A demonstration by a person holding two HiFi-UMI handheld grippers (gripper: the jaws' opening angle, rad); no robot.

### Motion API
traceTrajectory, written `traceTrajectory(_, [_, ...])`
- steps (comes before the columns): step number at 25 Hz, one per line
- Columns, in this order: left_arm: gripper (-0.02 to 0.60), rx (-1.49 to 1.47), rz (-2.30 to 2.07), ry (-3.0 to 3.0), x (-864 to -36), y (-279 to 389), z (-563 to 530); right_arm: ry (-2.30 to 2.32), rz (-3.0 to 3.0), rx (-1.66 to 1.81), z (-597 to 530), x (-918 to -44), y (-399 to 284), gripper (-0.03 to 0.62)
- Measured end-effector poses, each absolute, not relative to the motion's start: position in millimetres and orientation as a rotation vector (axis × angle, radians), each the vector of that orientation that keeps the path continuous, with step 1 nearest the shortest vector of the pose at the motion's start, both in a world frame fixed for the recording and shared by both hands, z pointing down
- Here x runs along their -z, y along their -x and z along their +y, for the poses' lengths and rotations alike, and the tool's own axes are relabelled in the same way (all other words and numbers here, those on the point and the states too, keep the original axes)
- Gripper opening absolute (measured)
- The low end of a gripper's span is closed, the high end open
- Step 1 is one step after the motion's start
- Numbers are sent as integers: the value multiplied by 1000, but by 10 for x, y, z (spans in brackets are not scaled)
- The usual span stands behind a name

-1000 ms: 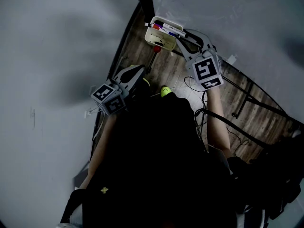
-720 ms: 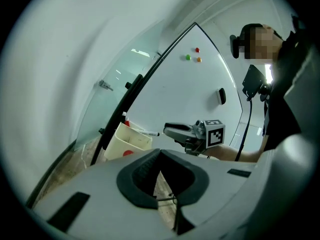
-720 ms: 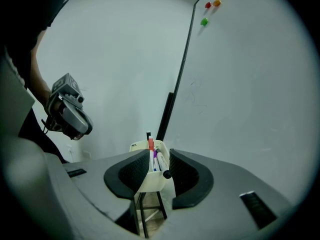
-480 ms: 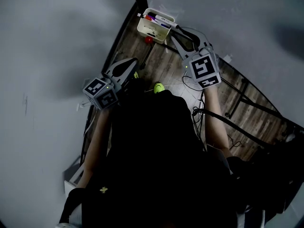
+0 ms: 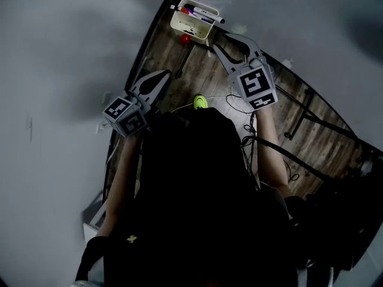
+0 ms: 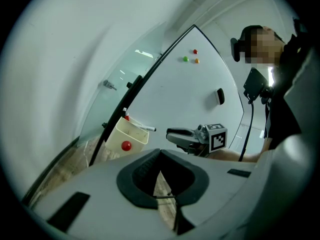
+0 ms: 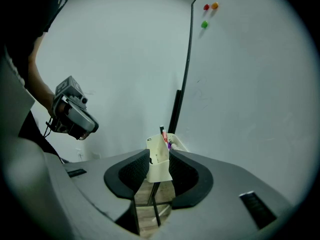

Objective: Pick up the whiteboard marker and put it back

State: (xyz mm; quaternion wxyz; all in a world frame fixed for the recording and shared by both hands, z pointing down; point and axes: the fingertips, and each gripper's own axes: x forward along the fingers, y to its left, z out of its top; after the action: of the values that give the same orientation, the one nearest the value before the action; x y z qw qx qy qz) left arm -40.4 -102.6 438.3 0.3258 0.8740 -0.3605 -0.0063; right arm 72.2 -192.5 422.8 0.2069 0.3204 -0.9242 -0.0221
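A cream holder [image 5: 190,20] hangs at the foot of the whiteboard, with several whiteboard markers [image 5: 200,14] lying in it. In the right gripper view the holder [image 7: 159,164] shows beyond the gap of the jaws, its markers [image 7: 164,134] sticking up. My right gripper [image 5: 220,43] is open and empty, a short way from the holder's near corner. My left gripper [image 5: 159,80] is lower left, well apart from the holder [image 6: 130,135], its pads [image 6: 145,170] meeting at the tips with nothing between them. The right gripper [image 6: 176,135] shows in the left gripper view too.
The whiteboard [image 7: 250,84] with its black frame [image 7: 184,69] stands to the right and carries coloured magnets [image 7: 210,6]. A red magnet [image 6: 126,145] sits on the holder. Cables [image 5: 239,109], a green object [image 5: 199,102] and black stand legs [image 5: 299,121] lie on the wooden floor.
The holder has slid up and left in the head view, and a small gap has opened between it and the right gripper's tips. The left gripper has shifted slightly left.
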Motion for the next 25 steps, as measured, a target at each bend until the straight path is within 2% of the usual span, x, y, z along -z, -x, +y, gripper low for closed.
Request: traceTrajectory(25, [18, 61, -837, -2354, -4387, 939, -226, -956, -2486, 12, -922, -4196, -266, 112])
